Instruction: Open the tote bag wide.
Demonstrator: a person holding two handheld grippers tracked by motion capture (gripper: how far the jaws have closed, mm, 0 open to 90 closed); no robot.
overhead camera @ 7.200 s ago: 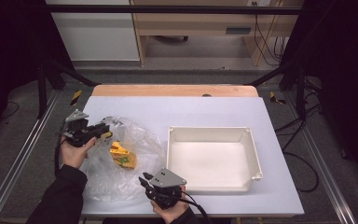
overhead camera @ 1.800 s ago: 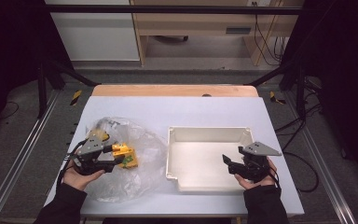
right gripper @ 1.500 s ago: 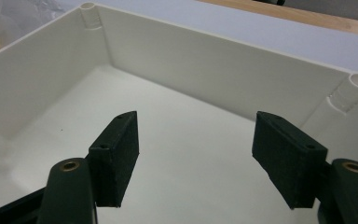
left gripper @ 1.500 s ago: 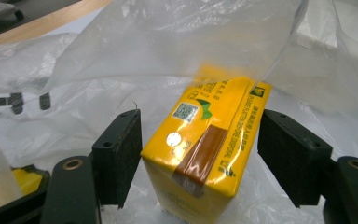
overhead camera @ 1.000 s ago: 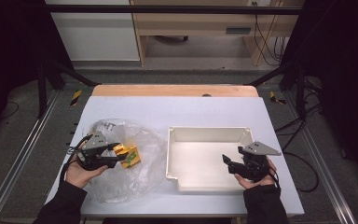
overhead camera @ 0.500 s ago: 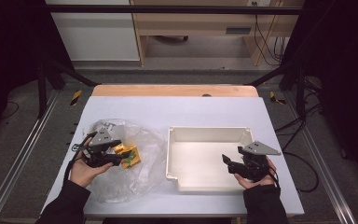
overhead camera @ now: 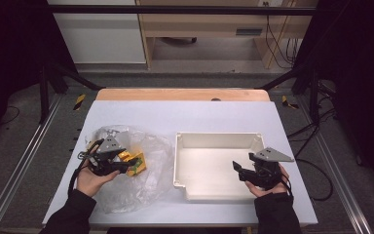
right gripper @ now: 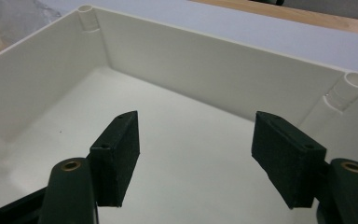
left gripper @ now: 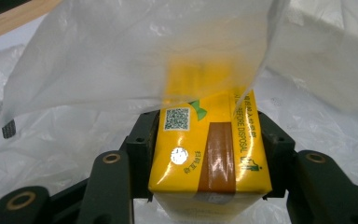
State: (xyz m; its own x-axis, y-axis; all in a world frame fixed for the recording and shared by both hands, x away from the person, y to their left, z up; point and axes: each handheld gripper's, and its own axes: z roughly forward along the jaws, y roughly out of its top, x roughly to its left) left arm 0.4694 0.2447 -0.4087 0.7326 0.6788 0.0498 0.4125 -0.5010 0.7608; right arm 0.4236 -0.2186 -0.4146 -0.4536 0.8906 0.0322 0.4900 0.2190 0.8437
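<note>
The yellow carton (left gripper: 209, 149) sits between the jaws of our left gripper (overhead camera: 126, 165), which pinches it by its two long sides; those jaws have just been closing in on it. In the left gripper view we see a printed square code and a brown strip on the carton's upper face, and a fold of the clear plastic bag (left gripper: 135, 56) hangs over its far end, blurring it. In the high view the carton (overhead camera: 135, 163) lies on the left half of the worktop (overhead camera: 175, 117), within the crumpled bag (overhead camera: 151, 180) that spreads around the left hand (overhead camera: 91, 179).

Our right gripper (overhead camera: 238, 168) hangs over the right part of the white tray (overhead camera: 214, 139), its jaws spread with nothing between them. In the right gripper view we look into the tray's (right gripper: 223, 60) bare floor and its far wall, with the pads (right gripper: 116, 154) well apart above it. The tray stands just beside the bag, on the right half of the worktop.
</note>
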